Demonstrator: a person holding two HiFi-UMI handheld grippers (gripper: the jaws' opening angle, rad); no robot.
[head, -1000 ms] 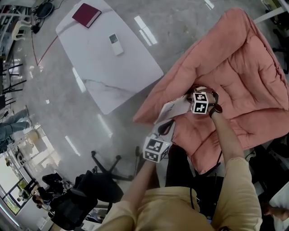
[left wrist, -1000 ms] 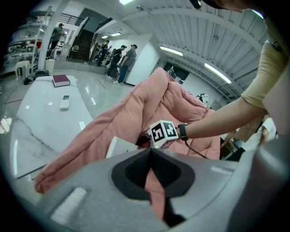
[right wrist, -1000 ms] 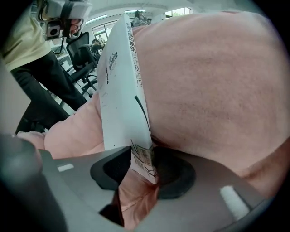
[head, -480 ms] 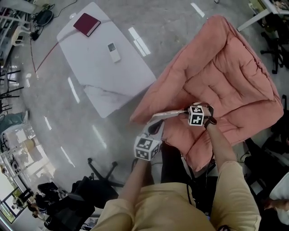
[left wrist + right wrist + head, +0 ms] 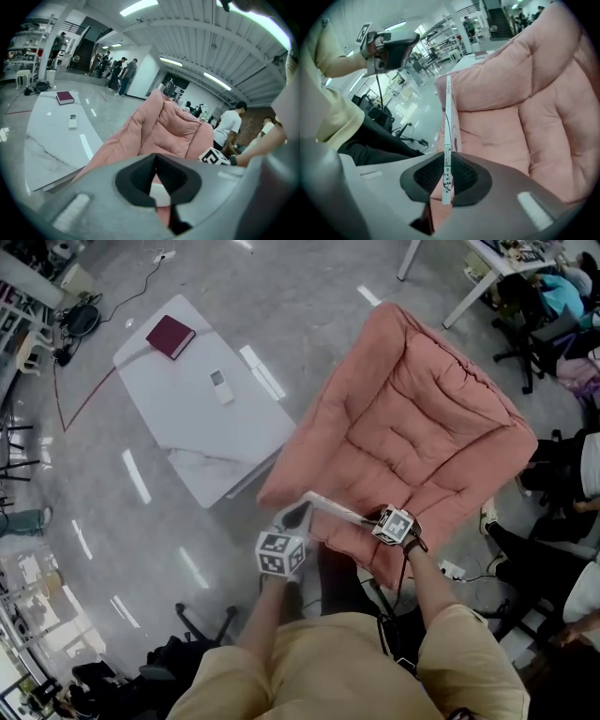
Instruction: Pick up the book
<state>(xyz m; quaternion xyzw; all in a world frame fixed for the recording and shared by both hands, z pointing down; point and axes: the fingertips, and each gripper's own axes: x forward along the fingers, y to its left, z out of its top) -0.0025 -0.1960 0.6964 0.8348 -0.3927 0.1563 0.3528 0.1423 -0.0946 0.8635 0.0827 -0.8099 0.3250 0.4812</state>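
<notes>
The right gripper (image 5: 447, 180) is closing its jaws on the thin white book (image 5: 449, 140) – the pads press its lower edge, and it stands edge-on above the pink padded chair (image 5: 422, 437). The left gripper (image 5: 155, 159) is clenched on nothing, just beside the book's far end. A maroon book (image 5: 170, 337) lies on the white table (image 5: 202, 442).

You wear a pale yellow short-sleeved shirt (image 5: 347, 667) and dark trousers (image 5: 339, 582). Your left tool (image 5: 293, 515) and right tool (image 5: 372, 518) are grey with black pads and black-and-white marker cubes.
</notes>
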